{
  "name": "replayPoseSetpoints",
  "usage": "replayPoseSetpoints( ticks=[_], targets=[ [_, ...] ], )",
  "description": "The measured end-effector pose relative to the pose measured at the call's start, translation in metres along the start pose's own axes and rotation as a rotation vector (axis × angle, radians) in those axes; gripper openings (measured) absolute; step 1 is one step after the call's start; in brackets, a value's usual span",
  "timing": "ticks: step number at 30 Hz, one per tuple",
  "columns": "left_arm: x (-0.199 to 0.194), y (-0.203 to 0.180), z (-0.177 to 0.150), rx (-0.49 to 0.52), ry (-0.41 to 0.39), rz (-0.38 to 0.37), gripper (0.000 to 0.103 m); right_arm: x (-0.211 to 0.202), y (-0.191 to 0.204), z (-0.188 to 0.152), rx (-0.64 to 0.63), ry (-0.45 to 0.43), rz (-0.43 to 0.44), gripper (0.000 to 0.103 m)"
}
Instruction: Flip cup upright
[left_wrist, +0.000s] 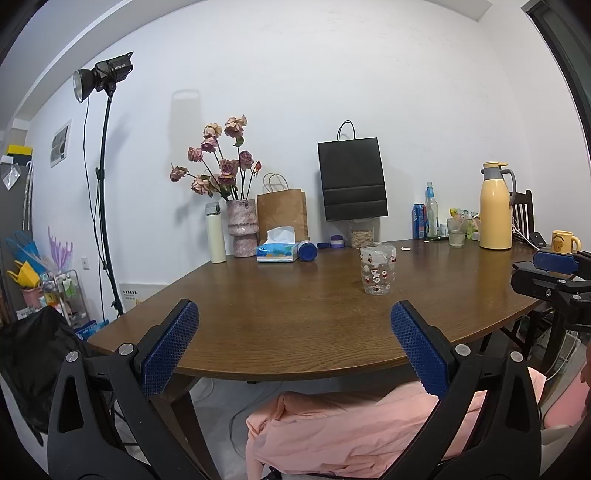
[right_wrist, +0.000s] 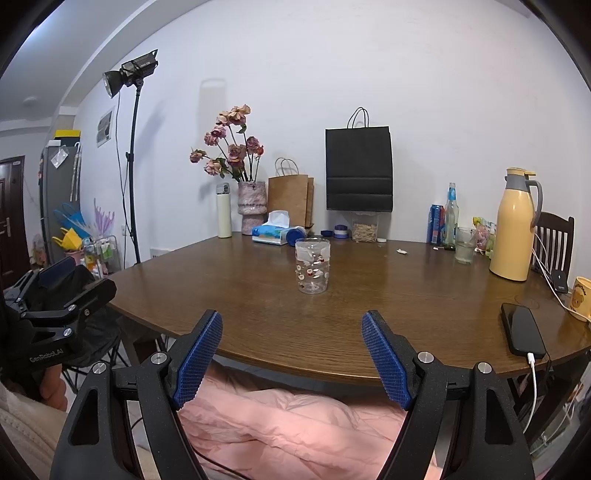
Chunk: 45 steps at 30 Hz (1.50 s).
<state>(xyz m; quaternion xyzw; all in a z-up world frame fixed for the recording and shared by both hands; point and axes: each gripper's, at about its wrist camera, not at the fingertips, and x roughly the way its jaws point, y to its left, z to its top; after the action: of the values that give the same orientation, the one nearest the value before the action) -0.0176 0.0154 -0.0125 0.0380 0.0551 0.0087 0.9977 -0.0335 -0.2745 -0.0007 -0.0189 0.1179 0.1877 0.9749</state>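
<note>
The left hand-held gripper (left_wrist: 293, 347) hangs at the near edge of the desk (left_wrist: 280, 317) with its blue-padded fingers spread wide and nothing between them. The right hand-held gripper (right_wrist: 291, 354) sits in the same way, wide open and empty, its fingertips just over the desk's near rim.

The cup (left_wrist: 377, 268) is a clear glass with small red and white figures printed on it. It stands on end on the bare wood, ahead of both hand-held grippers and apart from them. From the left one it lies ahead and to the right; from the right one it lies almost straight ahead, slightly left of centre (right_wrist: 312, 266). Which end is the mouth is hard to tell through the clear wall.

Farther beyond the cup, along the wall, stand a vase of dried roses (left_wrist: 242, 227), a white flask (left_wrist: 215, 232), a tissue box (left_wrist: 277, 249), a brown paper bag (left_wrist: 282, 214) and a black paper bag (left_wrist: 352, 179). To the right of the right hand-held gripper a black phone (right_wrist: 522, 328) lies on the desk with a white cable plugged in, and a yellow thermos jug (right_wrist: 515, 229) stands beyond it. Pink fabric (right_wrist: 288, 424) lies below the desk edge, under both hand-held grippers.
</note>
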Motion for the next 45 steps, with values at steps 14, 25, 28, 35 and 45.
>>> replayPoseSetpoints(
  ticks=[14, 25, 28, 35, 45],
  targets=[
    [-0.0001, 0.0009, 0.0003, 0.001, 0.002, -0.003, 0.103, 0.0008, -0.0017, -0.0005, -0.004, 0.004, 0.002, 0.083],
    [0.0005, 0.0019, 0.0003, 0.003, 0.003, -0.008, 0.103, 0.0013, -0.0023, -0.0005, -0.002, 0.005, 0.003, 0.083],
    [0.0004, 0.0013, 0.0003, 0.003, 0.003, -0.007, 0.103, 0.0016, -0.0022, -0.0008, -0.001, 0.007, 0.002, 0.083],
    [0.0030, 0.0021, -0.0006, 0.010, 0.019, -0.025, 0.103, 0.0013, -0.0017, -0.0008, -0.001, 0.007, 0.002, 0.083],
    [0.0027, 0.0051, -0.0025, 0.011, 0.019, -0.025, 0.103, 0.0016, -0.0008, -0.0019, 0.004, 0.012, 0.002, 0.083]
  ],
)
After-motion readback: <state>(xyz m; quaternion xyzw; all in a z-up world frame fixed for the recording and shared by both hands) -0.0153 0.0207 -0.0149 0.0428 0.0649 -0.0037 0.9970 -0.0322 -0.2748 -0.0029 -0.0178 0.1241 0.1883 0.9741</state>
